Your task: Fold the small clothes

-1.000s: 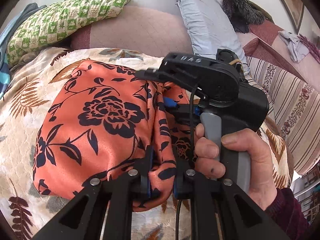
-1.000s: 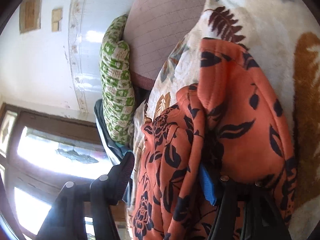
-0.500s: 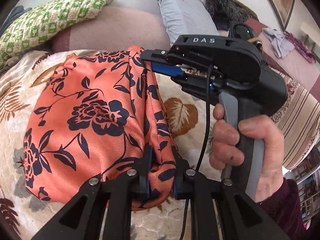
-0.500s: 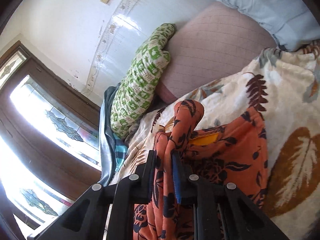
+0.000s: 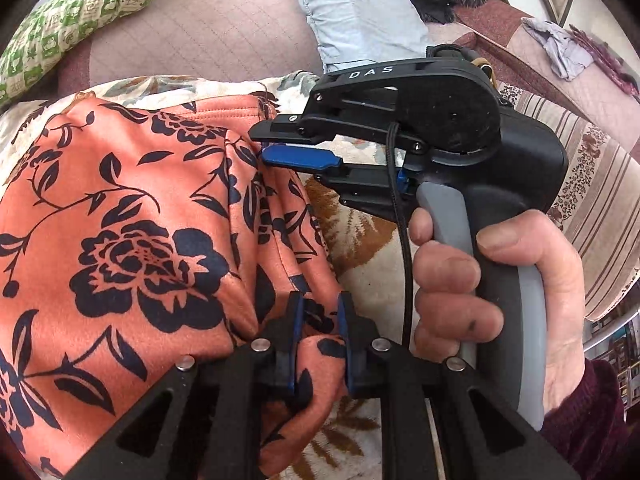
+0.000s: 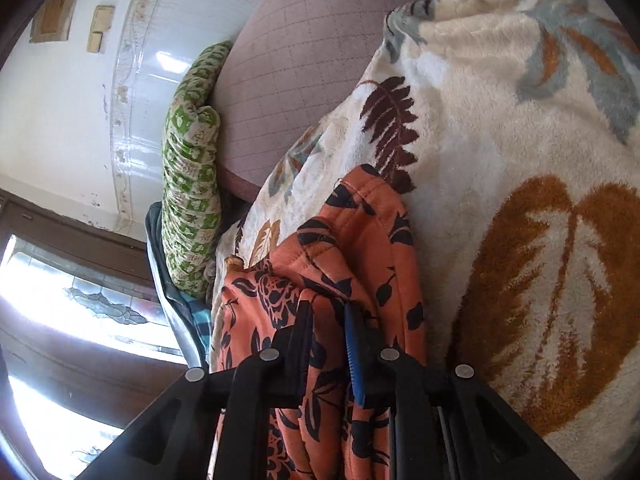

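Note:
An orange garment with a dark floral print (image 5: 132,232) lies on a cream leaf-patterned blanket (image 5: 356,240). My left gripper (image 5: 318,316) is shut on a bunched fold of the garment at its near right edge. My right gripper (image 5: 260,144) reaches in from the right in the left wrist view, its blue pad against the garment's far right edge. In the right wrist view the right gripper (image 6: 326,320) is shut on a fold of the same garment (image 6: 360,248), low over the blanket (image 6: 500,160).
A green patterned pillow (image 5: 76,12), a mauve quilted cushion (image 5: 200,36) and a pale blue pillow (image 5: 360,12) lie behind the blanket. A striped sofa cover (image 5: 600,208) is on the right with loose clothes (image 5: 560,48) on it. A window (image 6: 60,320) is on the left.
Both grippers have carried the garment's right edge leftward and down, laying it over the rest. The right gripper sank towards the blanket.

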`<state>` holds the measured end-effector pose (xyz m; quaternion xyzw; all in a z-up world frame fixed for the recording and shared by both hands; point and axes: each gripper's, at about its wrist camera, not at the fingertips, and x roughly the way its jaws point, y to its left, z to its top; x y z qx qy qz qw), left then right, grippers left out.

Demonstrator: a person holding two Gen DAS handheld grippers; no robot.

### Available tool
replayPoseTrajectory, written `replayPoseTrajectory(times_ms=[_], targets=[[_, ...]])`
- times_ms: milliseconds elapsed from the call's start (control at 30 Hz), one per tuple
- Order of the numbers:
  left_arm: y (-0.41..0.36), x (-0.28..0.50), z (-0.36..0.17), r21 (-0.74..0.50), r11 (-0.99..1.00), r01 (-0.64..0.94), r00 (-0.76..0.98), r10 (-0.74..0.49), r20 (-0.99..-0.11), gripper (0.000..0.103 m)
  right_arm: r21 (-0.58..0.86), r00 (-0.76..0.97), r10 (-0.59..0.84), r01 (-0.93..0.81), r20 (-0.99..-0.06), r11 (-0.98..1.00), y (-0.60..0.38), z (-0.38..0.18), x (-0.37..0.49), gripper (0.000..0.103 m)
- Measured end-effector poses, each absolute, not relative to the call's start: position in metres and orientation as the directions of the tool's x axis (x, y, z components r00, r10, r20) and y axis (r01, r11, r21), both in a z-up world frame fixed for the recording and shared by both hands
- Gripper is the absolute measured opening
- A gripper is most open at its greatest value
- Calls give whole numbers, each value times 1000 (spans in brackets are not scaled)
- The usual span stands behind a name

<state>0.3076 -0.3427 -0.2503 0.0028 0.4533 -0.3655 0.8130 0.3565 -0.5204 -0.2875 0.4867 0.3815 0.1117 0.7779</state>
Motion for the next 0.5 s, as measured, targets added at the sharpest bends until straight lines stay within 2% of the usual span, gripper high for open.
replayPoseTrajectory(times_ms=[133,267,367,400,433,467,500], targets=[[-330,303,-249,-373,717,589,300,-622,-723,15,859,695,572,130,-435,495,-525,-271,350,19],[-322,287,-238,-338,687,643,288,-626,-725,18,805,672,539,148,-508,575,-520,-261,351,19],[-307,269,-224,-317,643,698,277,-649,-708,27,805,662,533,184,-526,564,-525,-268,352,21],[-300,264,-220,-297,639,709,288,-647,-706,37,814,662,539,193,-520,548,-526,-271,351,35],[-292,259,-216,-277,643,714,307,-643,-702,41,821,664,543,197,-514,535,-528,-274,350,47],[-282,257,-212,-254,654,712,333,-634,-698,48,826,677,538,194,-503,529,-528,-275,349,73],[-271,258,-209,-227,673,704,366,-617,-697,48,828,691,530,184,-492,530,-528,-275,347,76]])
